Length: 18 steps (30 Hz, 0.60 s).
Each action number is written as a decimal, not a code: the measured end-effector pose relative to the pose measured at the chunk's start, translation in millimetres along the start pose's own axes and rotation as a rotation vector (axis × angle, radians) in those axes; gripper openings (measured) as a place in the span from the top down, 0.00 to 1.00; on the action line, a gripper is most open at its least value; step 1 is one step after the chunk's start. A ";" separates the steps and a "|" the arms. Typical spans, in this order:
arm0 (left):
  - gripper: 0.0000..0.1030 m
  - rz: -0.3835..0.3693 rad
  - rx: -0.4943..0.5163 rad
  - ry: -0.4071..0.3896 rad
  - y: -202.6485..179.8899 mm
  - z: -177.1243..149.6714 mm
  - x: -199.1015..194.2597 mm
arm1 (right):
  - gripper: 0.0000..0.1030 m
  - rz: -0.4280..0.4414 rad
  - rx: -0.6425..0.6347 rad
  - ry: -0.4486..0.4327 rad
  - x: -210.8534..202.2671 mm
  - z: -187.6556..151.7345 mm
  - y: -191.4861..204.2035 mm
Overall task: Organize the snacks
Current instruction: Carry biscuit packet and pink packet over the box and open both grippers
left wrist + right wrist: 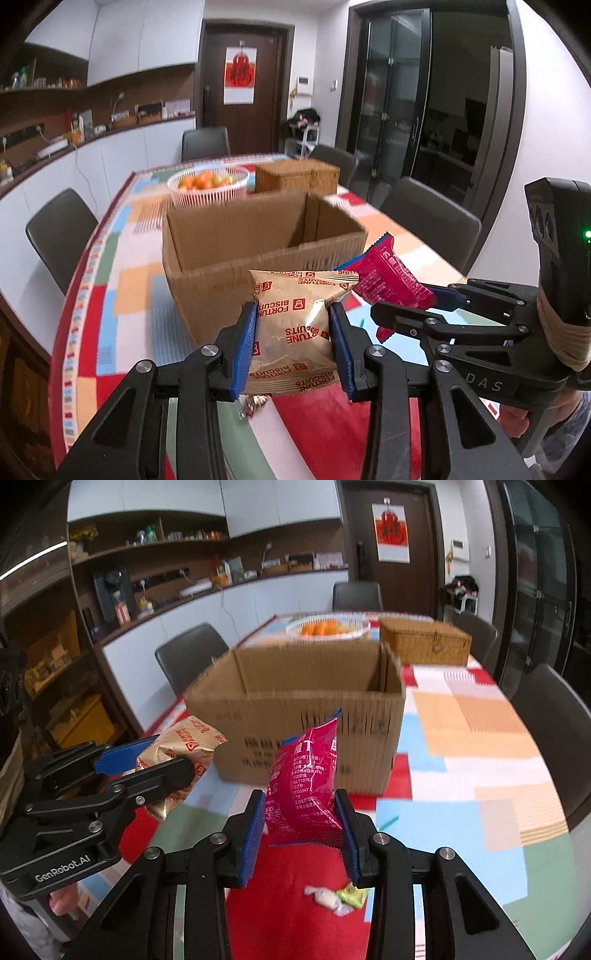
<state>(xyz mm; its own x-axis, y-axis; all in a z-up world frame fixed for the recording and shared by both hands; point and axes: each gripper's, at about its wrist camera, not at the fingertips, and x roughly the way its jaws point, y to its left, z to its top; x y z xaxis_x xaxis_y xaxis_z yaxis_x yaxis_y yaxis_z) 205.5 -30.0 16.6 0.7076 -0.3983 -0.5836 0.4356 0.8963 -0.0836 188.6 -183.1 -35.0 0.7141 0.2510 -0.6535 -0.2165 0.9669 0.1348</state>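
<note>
Two grippers, each clamped on a snack pack, held in the air before an open cardboard box.

The left gripper (293, 345) has its blue pads pressed narrow on a gold biscuit packet (295, 332), held above the patchwork tablecloth (125, 258). Beside it, the right gripper (301, 834) pinches a pink snack pouch (306, 775) the same way, tilted downward. Both packs hang just in front of the cardboard box (306, 716), which stands open-topped on the table. Two small wrapped candies (340, 899) lie on the cloth below the right gripper.
</note>
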 end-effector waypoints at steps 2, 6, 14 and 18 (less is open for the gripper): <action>0.63 0.003 0.001 -0.026 0.9 7.8 -5.1 | 0.63 0.001 0.005 -0.029 -5.6 7.3 0.4; 0.63 0.007 -0.011 -0.073 4.4 24.4 -11.4 | 0.63 -0.001 0.008 -0.076 -13.4 23.9 -1.4; 0.63 0.025 -0.016 -0.125 11.4 54.4 -11.4 | 0.63 -0.004 0.004 -0.150 -20.3 56.1 -4.5; 0.63 0.039 -0.016 -0.128 17.3 66.2 -4.5 | 0.63 -0.002 0.009 -0.159 -15.1 71.1 -8.0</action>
<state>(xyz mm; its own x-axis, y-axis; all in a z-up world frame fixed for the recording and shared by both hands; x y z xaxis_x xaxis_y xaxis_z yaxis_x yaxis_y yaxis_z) 246.7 -25.6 71.2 0.7898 -0.3837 -0.4785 0.3981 0.9142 -0.0759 226.8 -191.5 26.7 0.8109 0.2526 -0.5278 -0.2098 0.9676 0.1407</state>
